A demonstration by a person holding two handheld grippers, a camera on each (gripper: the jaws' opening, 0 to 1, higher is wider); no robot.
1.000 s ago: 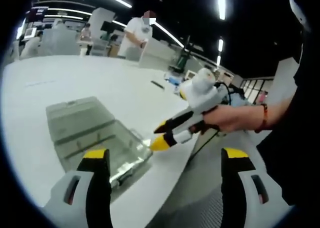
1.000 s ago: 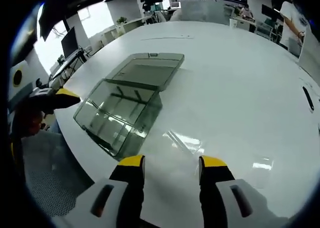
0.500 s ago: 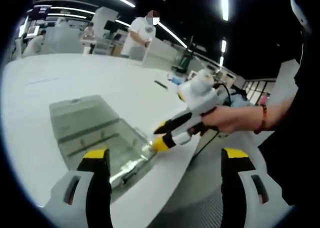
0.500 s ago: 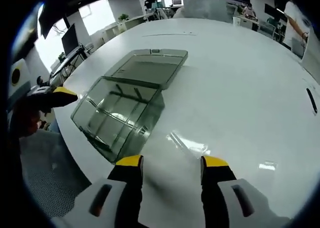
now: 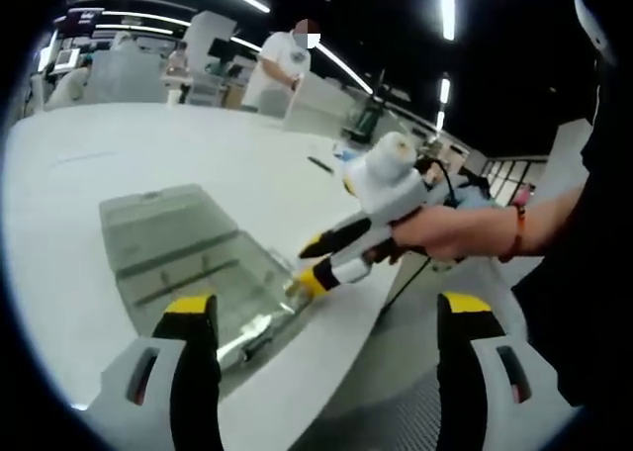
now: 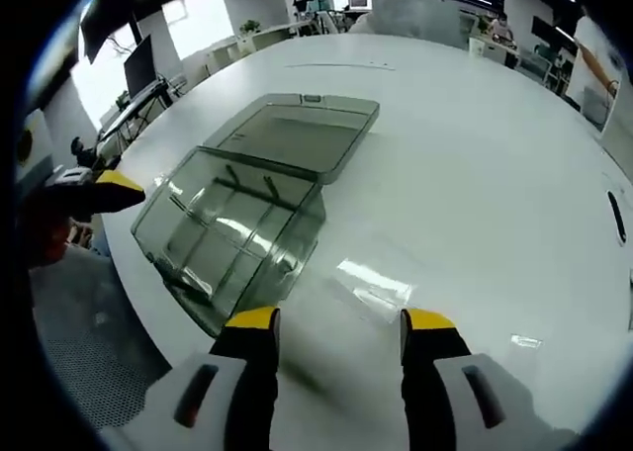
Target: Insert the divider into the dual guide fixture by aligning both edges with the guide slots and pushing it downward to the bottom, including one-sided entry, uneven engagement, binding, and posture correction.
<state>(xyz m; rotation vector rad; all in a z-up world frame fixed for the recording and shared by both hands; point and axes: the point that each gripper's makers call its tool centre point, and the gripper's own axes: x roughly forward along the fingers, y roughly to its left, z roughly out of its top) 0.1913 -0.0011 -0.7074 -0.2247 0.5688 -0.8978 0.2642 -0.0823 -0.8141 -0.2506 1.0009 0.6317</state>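
As I compare the last second of footage, these readings apply.
Change: right gripper point(image 5: 315, 263) has closed in on the clear fixture point(image 5: 188, 263); in the left gripper view its yellow tips now sit at the box's near corner, mid-frame, where before they hung apart from it.
Camera shift: in the right gripper view the fixture point(image 6: 237, 214) has slid lower and nearer my jaws.
Meaning: I judge this an approach only; insertion has not begun.
Divider: a flat clear sheet point(image 6: 371, 278) lies on the white table point(image 6: 475, 174), centre-right of frame, just beside the fixture.
Right gripper state: jaws parted, nothing between them.
Left gripper point(image 5: 326, 317) state: jaws wide apart, empty, low in frame.
Hand point(image 5: 445, 235) pose: wrapped on the right gripper's body, reaching in from the right.
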